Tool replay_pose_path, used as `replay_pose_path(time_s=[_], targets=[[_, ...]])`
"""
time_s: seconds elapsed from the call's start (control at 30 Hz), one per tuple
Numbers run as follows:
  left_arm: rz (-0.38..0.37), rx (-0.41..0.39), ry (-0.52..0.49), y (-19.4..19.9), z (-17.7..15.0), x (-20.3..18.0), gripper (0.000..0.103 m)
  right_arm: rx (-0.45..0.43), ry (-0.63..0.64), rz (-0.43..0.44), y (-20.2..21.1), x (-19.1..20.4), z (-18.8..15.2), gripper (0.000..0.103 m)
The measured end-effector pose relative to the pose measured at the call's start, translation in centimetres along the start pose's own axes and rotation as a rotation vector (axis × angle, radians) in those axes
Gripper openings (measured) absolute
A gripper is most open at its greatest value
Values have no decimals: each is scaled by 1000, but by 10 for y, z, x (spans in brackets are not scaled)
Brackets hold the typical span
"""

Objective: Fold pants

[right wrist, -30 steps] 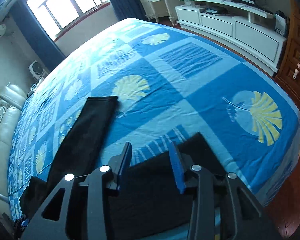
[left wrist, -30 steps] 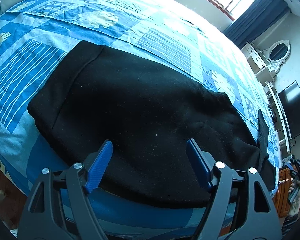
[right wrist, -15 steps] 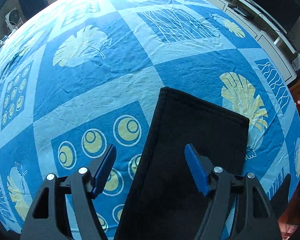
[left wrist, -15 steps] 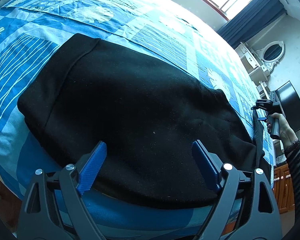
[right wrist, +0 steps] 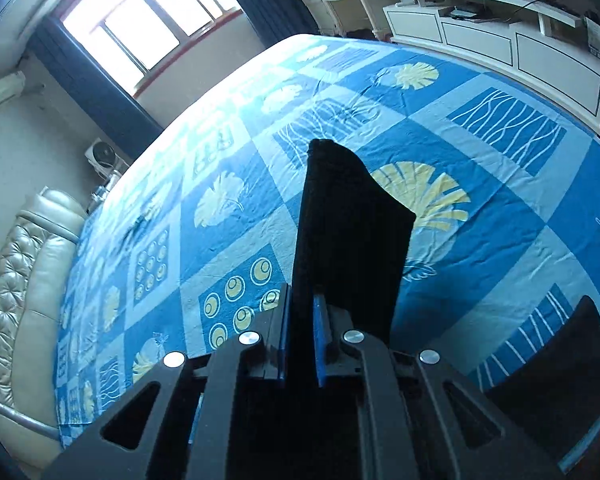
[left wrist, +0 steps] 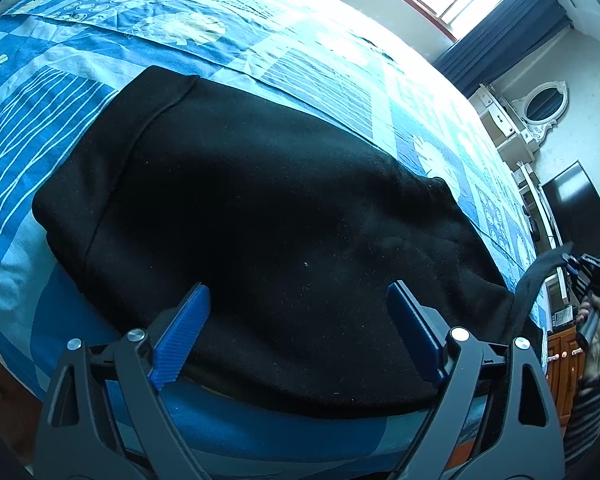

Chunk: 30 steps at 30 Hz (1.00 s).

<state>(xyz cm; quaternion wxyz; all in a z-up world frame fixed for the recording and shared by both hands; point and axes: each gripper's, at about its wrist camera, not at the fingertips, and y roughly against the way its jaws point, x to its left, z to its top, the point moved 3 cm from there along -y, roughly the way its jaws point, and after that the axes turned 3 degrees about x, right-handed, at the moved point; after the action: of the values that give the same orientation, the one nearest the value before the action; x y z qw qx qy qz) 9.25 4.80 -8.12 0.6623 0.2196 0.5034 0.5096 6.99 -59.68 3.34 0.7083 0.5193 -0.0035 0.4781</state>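
black pants (left wrist: 268, 216) lie flat across the near edge of the bed (left wrist: 340, 64), one leg end (right wrist: 348, 224) lifted off it. my right gripper (right wrist: 300, 344) has just snapped its jaws together, pinching that leg hem, cloth standing up between the pads. my left gripper (left wrist: 296, 332) hangs over the waist part, jaws spread wide, nothing between them but air. blue patchwork bedspread with leaf prints. window (right wrist: 140, 28) with dark curtains, white tv cabinet (right wrist: 500, 40), padded headboard (right wrist: 24, 280), oval mirror (left wrist: 544, 104).
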Motion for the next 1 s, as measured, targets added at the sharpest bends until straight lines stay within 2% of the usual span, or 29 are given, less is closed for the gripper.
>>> replay_pose_path(time_s=[0.07, 0.17, 0.27, 0.37, 0.53, 0.6, 0.63, 0.67, 0.8, 0.83, 0.9, 1.0], targets=[[6, 1, -5, 0, 0, -1, 90, -52, -59, 42, 45, -41, -16, 9], [18, -1, -7, 0, -1, -2, 90, -78, -128, 16, 81, -102, -47, 8], [37, -5, -6, -2, -1, -5, 90, -27, -204, 1, 83, -151, -83, 8], [64, -10, -12, -3, -2, -8, 90, 30, -277, 3, 70, -183, -109, 8], [104, -10, -41, -6, -3, -12, 90, 42, -365, 92, 54, -196, -118, 11], [106, -11, -42, -6, -3, -12, 90, 24, -386, 118, 54, -200, -113, 21], [105, -11, -41, -6, -3, -12, 90, 5, -390, 113, 56, -201, -109, 33], [105, -11, -39, -6, -2, -11, 90, -16, -390, 110, 59, -203, -105, 38], [107, -9, -34, -7, -1, -10, 90, -73, -396, 84, 73, -214, -89, 39], [107, -10, -34, -7, -1, -10, 91, -68, -395, 100, 72, -217, -84, 42], [110, -10, -37, -8, -1, -11, 91, 9, -396, 126, 59, -219, -78, 50], [115, -14, -39, -9, -1, -11, 92, 118, -363, 170, 37, -210, -75, 50]])
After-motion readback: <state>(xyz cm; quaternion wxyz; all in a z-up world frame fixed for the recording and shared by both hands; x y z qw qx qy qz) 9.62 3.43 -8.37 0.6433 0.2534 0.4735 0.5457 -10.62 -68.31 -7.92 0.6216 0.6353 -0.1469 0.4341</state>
